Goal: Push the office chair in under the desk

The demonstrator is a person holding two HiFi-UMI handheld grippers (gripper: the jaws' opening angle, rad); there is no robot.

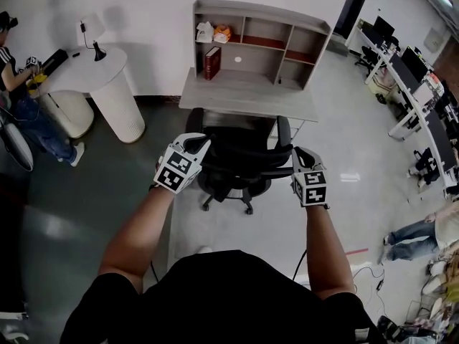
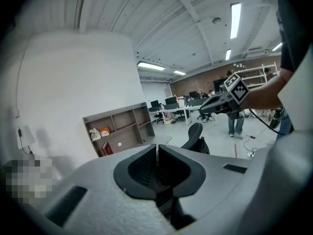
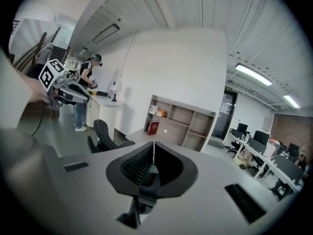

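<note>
head view: left gripper point(image 1: 197, 145) and right gripper point(image 1: 301, 155), jaws clenched empty, flank the black mesh office chair point(image 1: 244, 158) before the grey wooden desk point(image 1: 244, 95).

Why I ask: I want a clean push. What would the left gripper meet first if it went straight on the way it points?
Probably the desk, not the office chair: the left gripper, fingers shut and empty, points just left of the chair's back toward the desk top. Depth is unclear.

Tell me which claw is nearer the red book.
Left. The left claw is at the chair's left edge, with the book almost straight ahead of it; the right claw is at its right edge, farther off to the side.
</note>
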